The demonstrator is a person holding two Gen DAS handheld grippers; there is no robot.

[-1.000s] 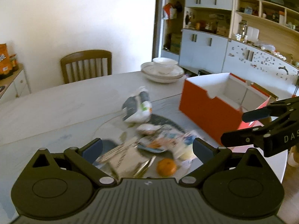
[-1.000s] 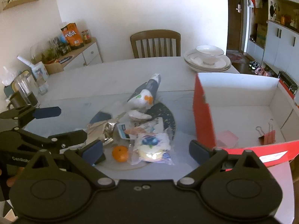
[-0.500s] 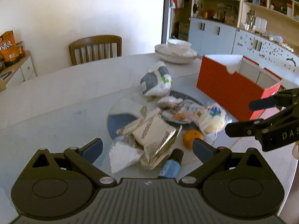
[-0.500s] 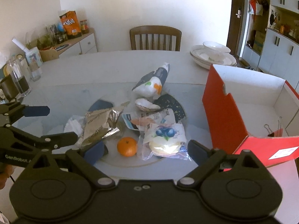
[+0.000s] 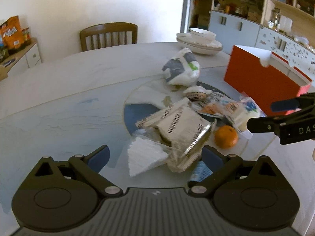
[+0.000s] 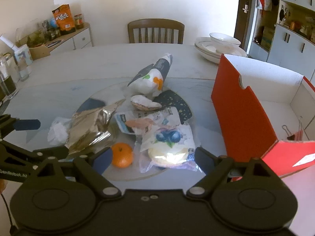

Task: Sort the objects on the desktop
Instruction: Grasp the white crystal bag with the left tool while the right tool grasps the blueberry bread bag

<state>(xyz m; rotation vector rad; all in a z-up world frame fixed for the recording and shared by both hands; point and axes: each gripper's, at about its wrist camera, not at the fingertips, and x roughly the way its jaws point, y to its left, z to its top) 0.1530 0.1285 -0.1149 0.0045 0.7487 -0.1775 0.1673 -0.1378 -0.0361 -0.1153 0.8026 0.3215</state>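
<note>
Both grippers are being lowered nearer the pile; the right gripper (image 6: 151,157), jaws apart and just narrowing, is being aimed between orange (image 6: 122,154) and bun pack (image 6: 169,147). The left gripper (image 5: 155,157), jaws apart, is being held over the tissue (image 5: 145,155).

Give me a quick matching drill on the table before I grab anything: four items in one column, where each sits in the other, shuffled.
Items:
1. round orange tangerine
2. pink metal binder clip
3. white ceramic bowl
4. clear-wrapped blueberry bread bun

Places:
A. on the stacked white plates
B. inside the red cardboard box
C. between the right tongs' open tips
D. just right of the crumpled silver foil bag

Pairs: 1-D, 2-B, 3-A, 4-C
</note>
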